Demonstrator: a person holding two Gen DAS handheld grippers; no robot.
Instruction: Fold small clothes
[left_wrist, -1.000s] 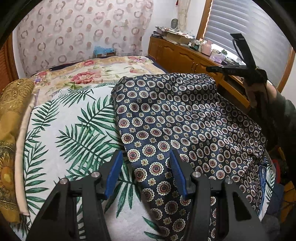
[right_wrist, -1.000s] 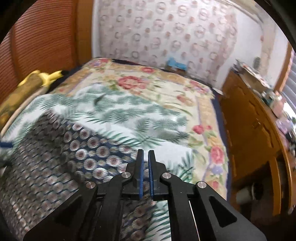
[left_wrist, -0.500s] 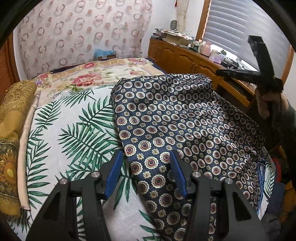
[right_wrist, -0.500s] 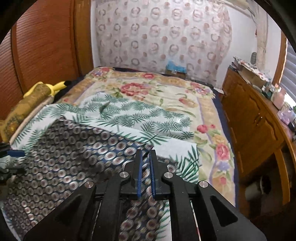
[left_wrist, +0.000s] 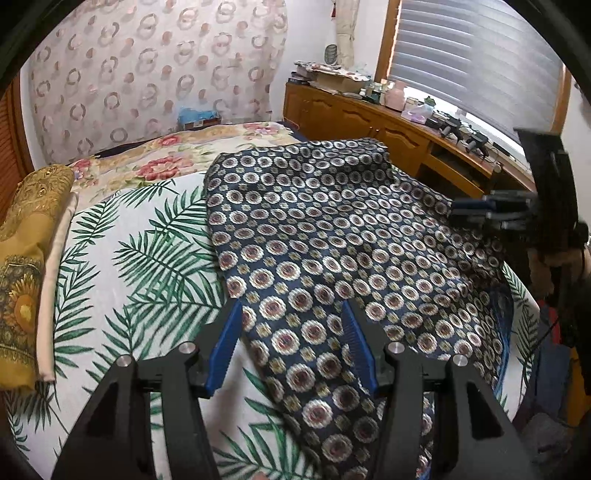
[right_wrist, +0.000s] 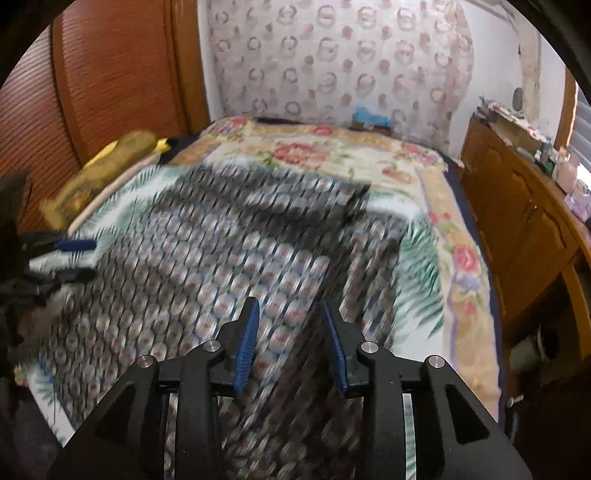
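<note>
Right tool has its blue ribbed pads coming apart, nothing pinched, just hanging over the navy medallion-print garment, which is a motion-smeared mess in that view. Left tool sits about half open over the garment's near-left edge, also gripping nothing. The silky cloth lies spread across the palm-leaf sheet on the bed, wrinkled, with its right edge cut off behind the right tool.
</note>
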